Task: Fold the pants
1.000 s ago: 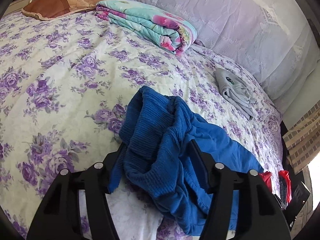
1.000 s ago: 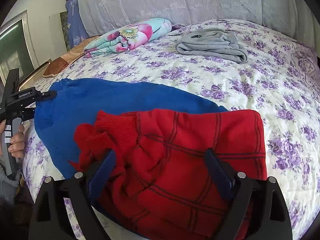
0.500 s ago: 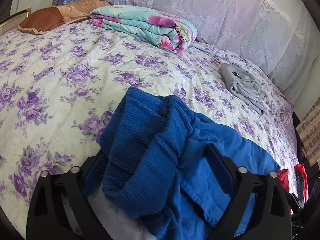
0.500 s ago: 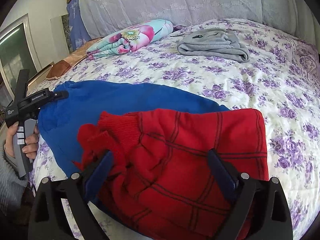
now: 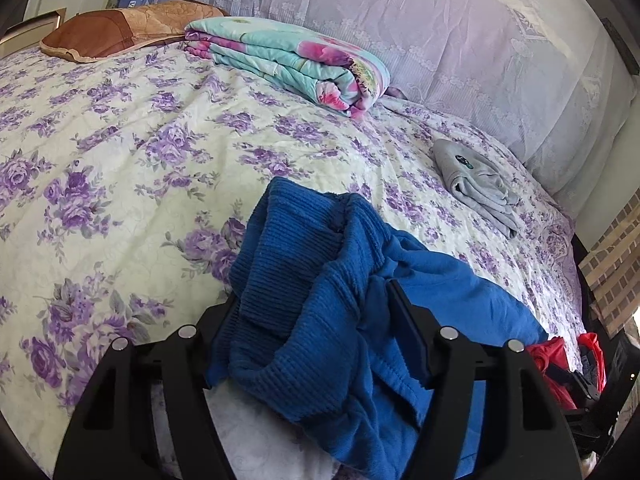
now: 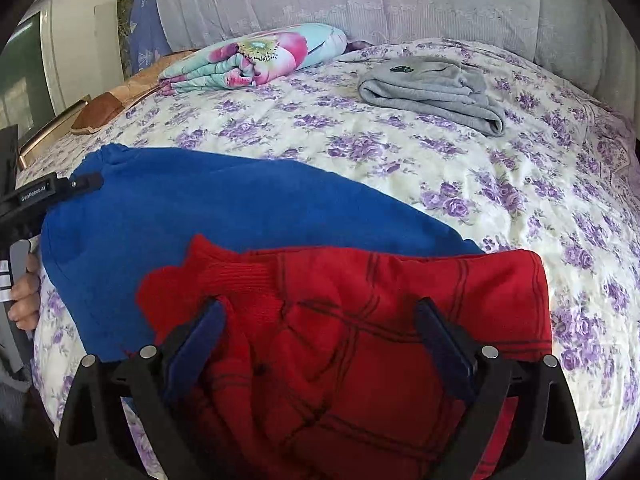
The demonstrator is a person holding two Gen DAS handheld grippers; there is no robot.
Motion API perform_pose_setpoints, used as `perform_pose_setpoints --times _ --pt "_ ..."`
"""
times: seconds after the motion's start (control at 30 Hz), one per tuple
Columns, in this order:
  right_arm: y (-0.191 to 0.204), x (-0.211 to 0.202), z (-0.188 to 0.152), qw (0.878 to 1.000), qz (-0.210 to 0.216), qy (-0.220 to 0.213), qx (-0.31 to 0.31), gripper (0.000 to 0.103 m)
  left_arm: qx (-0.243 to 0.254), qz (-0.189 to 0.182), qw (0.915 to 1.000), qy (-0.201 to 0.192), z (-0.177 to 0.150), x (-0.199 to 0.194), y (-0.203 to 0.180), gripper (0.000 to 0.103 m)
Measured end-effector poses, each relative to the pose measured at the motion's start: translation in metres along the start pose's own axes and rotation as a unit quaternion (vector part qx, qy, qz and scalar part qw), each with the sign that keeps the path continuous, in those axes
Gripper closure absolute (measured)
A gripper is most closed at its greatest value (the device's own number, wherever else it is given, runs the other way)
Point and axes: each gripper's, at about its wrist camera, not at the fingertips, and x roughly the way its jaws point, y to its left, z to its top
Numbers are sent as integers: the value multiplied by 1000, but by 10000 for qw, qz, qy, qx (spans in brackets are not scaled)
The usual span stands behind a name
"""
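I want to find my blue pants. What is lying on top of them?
A red garment with dark stripes lies on the blue pants, covering the near part. The far blue part shows on the flowered bedspread. What is under the red cannot be seen.

Left gripper (image 5: 316,316): matte black plastic, two forked arms, four round silver screw heads across the arms, fingers (image 5: 408,332) flat, dark. Right gripper (image 6: 320,340): same black build, four silver screws, pads (image 6: 444,352) dark navy.

Seen from right wrist cam, beside the blue pants (image 6: 224,220): left gripper's black bar w/ white "GenRobot.AI" lettering, grey handle w/ white stripes. Hand (image 6: 26,296) on handle, grey sleeve below it.
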Motion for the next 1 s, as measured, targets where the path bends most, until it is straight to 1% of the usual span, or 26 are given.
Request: perform_pose_setpoints --times 0.03,0.13,0.17,0.2,0.23,0.27,0.37,0.43,0.53,0.6,0.73,0.87,0.93,1.0 --pt "-1 -3 1 10000 30 -6 19 7 -5 5 10000 15 1 0 -1 37" --pt "-6 -25 0 9988 -78 -459 153 7 34 96 9999 65 1 2 -3 37" --pt "-7 -27 -1 9987 -76 -482 146 7 35 125 9999 84 2 2 -5 37" --pt "-7 -21 -2 9994 -67 -342 88 6 30 146 9998 102 3 3 -5 36" --pt "-6 -7 -5 10000 -20 -32 -28 4 26 165 9998 122 4 4 -5 36" --pt "-7 3 -8 9999 35 106 -66 3 24 175 9997 140 5 4 -5 36" --pt "-13 -9 -6 9996 238 -96 112 4 18 181 9997 141 8 2 -7 40" --pt "-20 -22 -10 9986 303 -345 250 4 44 158 9998 114 8 -3 -10 47" --pt "-40 -43 -19 9950 409 -723 557 4 279 206 9994 -12 8 -14 -21 52" --pt "-57 -58 -27 9925 297 -927 741 4 421 238 9988 -120 8 -23 -29 53" --pt "-102 -84 -45 9858 -187 -1173 1190 4 679 266 9969 -310 11 -40 -46 54" --pt "-148 -104 -68 9726 -610 -1297 1830 4 897 258 9947 -439 18 -54 -68 56" --pt "-168 -110 -80 9649 -737 -1316 2148 4 1065 222 9926 -542 23 -64 -84 71" --pt "-184 -112 -92 9579 -765 -1350 2416 4 1226 66 9913 -472 27 -69 -102 73"
